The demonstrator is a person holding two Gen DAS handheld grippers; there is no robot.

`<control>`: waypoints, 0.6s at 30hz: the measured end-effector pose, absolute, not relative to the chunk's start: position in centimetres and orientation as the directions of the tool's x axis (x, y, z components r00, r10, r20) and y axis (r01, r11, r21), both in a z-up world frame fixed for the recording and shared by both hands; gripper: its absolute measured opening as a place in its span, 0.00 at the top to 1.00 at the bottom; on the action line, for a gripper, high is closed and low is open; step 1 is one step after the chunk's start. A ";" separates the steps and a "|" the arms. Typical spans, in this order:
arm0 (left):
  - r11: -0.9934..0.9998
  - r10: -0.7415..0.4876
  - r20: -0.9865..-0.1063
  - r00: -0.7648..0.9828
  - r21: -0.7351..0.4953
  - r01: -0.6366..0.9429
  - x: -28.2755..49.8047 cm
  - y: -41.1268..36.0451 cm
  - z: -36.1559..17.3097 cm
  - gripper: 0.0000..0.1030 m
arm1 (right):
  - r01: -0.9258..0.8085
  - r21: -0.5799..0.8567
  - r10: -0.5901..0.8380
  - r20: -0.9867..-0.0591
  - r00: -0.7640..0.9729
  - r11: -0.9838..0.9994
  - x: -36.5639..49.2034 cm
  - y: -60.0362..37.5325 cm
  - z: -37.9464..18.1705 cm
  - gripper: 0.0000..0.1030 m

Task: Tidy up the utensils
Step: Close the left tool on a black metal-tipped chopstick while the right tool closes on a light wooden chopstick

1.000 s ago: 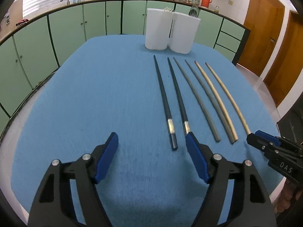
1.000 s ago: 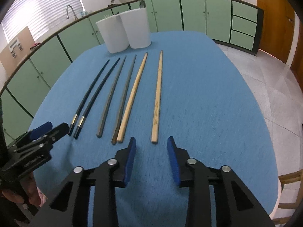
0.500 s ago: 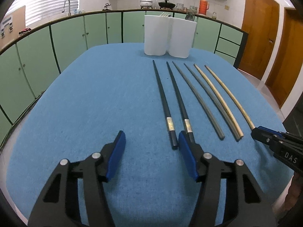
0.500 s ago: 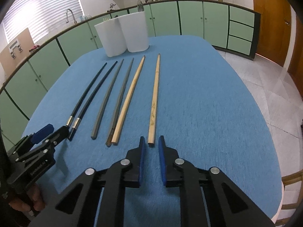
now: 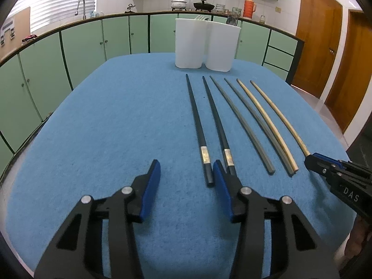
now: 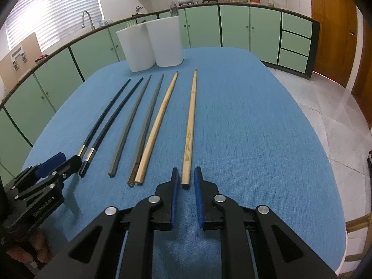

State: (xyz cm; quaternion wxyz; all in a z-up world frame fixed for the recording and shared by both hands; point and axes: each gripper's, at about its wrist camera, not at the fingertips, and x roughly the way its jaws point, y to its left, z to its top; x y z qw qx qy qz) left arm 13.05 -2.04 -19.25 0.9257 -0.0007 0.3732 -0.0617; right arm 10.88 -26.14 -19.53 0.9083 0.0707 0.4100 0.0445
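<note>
Since the earlier frames both claws have narrowed a lot, and the right one now sits pinched around the butt end of the outermost wooden chopstick instead of hanging wide above it.

Left wrist view: the table (image 5: 111, 125) has a blue felt-looking cover, with pale green kitchen cabinets (image 5: 76, 44) curving behind it, a tap, pots on the far counter and brown doors off to the right. Two white holders (image 5: 205, 44) stand touching each other at the far end. Six chopsticks lie in a fan on the cloth: two black ones (image 5: 197, 125), two grey ones (image 5: 241, 121), two wooden ones (image 5: 267, 116). The left claw (image 5: 186, 174) is partly open and closing, with nothing between the pads. The near end of one black chopstick lies just inside its right finger, and the other black one runs under that finger.

Right wrist view: same blue cloth, tiled floor off the right edge. The right claw (image 6: 186, 177) is nearly closed, and the end of the rightmost wooden chopstick (image 6: 190, 125) sits between its blue pads (image 6: 174, 181). I can't tell whether they actually press on it. The left claw (image 6: 60, 162) shows at the left edge by the black pair, held by a hand (image 6: 30, 248).
</note>
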 end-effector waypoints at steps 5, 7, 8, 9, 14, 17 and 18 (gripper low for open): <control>0.992 -0.120 -0.693 0.711 -0.054 0.115 13.3 -2.3 -19.2 0.61 | -0.022 0.163 0.136 -0.732 0.667 0.986 10.9 -26.0 -19.6 0.87; 0.992 -0.122 -0.693 0.711 -0.057 0.115 13.3 -2.4 -19.2 0.70 | -0.021 0.165 0.136 -0.730 0.670 0.986 10.8 -26.1 -19.6 0.89; 0.991 -0.126 -0.693 0.710 -0.060 0.118 13.3 -2.5 -19.2 0.73 | -0.018 0.168 0.136 -0.729 0.671 0.986 10.8 -26.2 -19.6 0.91; 0.991 -0.131 -0.693 0.709 -0.064 0.121 13.4 -2.6 -19.2 0.81 | -0.014 0.173 0.138 -0.729 0.670 0.985 10.8 -26.3 -19.6 0.92; 0.988 -0.152 -0.693 0.705 -0.086 0.129 13.6 -2.7 -19.2 0.94 | -0.013 0.175 0.139 -0.730 0.670 0.984 11.0 -26.4 -19.5 0.93; 0.986 -0.167 -0.692 0.703 -0.108 0.127 13.5 -2.4 -19.1 0.94 | -0.013 0.187 0.147 -0.727 0.670 0.982 11.1 -26.5 -19.5 0.93; 0.985 -0.174 -0.691 0.702 -0.120 0.125 13.5 -2.2 -19.1 0.94 | -0.013 0.190 0.149 -0.727 0.671 0.982 11.0 -26.6 -19.5 0.93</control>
